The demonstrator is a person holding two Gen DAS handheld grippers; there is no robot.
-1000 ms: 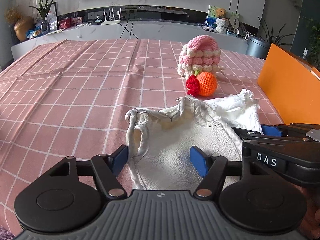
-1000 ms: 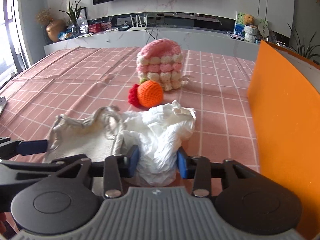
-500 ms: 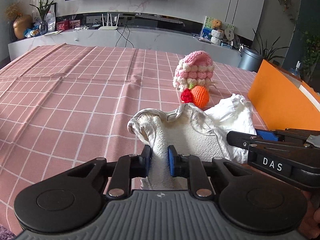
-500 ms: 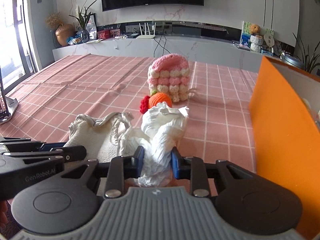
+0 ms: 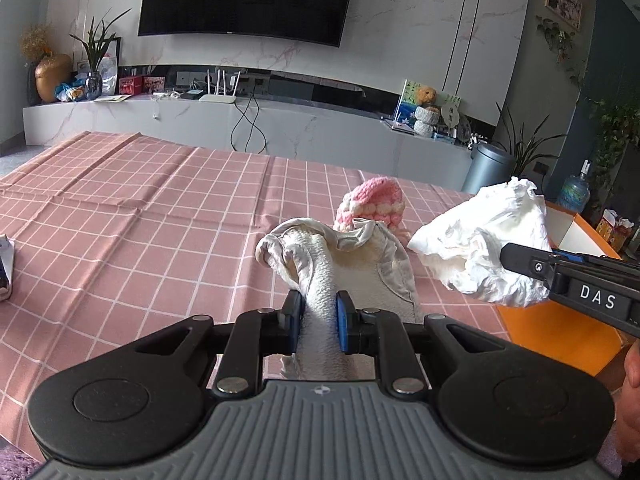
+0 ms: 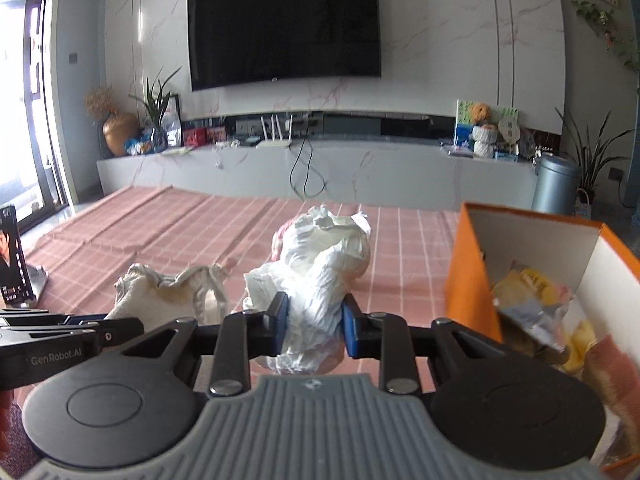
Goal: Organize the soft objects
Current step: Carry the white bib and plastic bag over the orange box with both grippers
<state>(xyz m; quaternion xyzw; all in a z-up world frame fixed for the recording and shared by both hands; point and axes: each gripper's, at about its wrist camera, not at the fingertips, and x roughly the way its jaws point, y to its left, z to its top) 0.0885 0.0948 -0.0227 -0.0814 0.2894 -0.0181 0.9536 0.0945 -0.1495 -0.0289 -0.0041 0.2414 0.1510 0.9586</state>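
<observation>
**Two soft things clamped and held above the table**

Left gripper (image 5: 318, 322): jaws pressed together on a cream towel cloth (image 5: 320, 280), blue pads (image 5: 343, 320) touching it on both sides. Having just been closing, with the cloth between them. Cloth standing out forward from the jaws, its folded grey edge ahead and a little to the left, one end hanging down below the pads. Clear of the pink checked tablecloth (image 5: 140, 232) under it.

Right gripper (image 6: 314, 330): jaws clamped on a crumpled white tissue wad (image 6: 320, 276), also having just been closing on it. Wad bulging up and forward from between the pads (image 6: 351, 330), a small part hanging under them. In the left wrist view, seen to the right of the left jaws and higher, beside the cloth but apart from it.

Ahead of the left jaws, behind the cloth: a pink and white knitted toy (image 5: 372, 204) resting on the tablecloth, partly hidden.

To the right of the right jaws, near: an orange box (image 6: 468, 280), open at the top, white inside, with some soft yellow and mixed things in it, too blurred to tell.

Far to the left of the right jaws: a phone on a stand (image 6: 12, 256).
</observation>
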